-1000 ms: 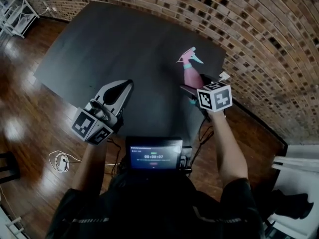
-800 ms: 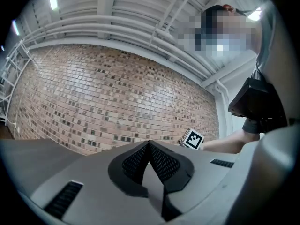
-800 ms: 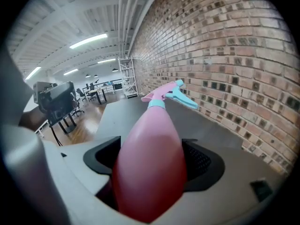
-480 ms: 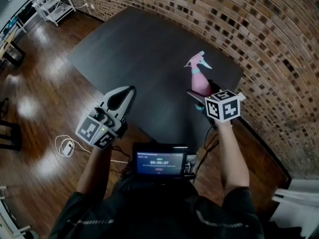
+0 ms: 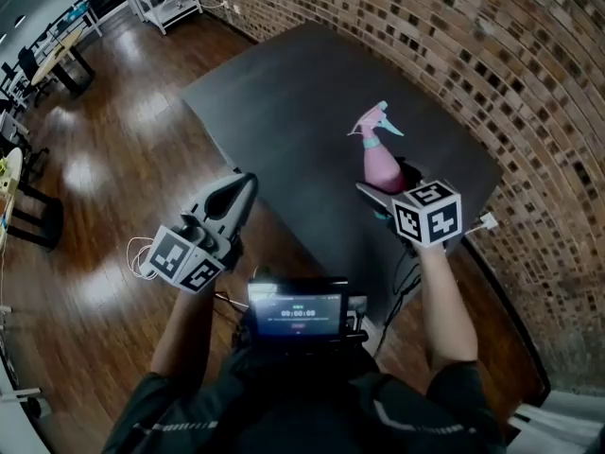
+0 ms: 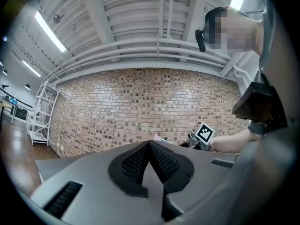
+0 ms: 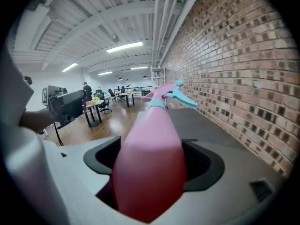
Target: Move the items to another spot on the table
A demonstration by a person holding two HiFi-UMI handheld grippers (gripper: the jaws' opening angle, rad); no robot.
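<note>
The right gripper has its fingers spread wide around the lower body of a pink plastic spray bottle with a teal collar and trigger. In the right gripper view, the dark pads press against the bottle on both sides. The bottle points away from the gripper along its fingers, with its base at the fingers and its spray head at the far end. It is over the right part of the matte black worktop, close to the corner nearest the brick wall. No view shows whether its base touches the worktop. The white cube with square black markers sits at the back of this gripper, above the person's right forearm.

The left gripper is well apart from the bottle, at the worktop's near left edge. Most of its grey body is over the glossy wooden floor. In the left gripper view its fingers meet tip to tip with nothing between them.

A small dark screen with a lit display is at the person's chest, below both grippers. A coiled white cable lies on the floor beside the left gripper's marker cube.
</note>
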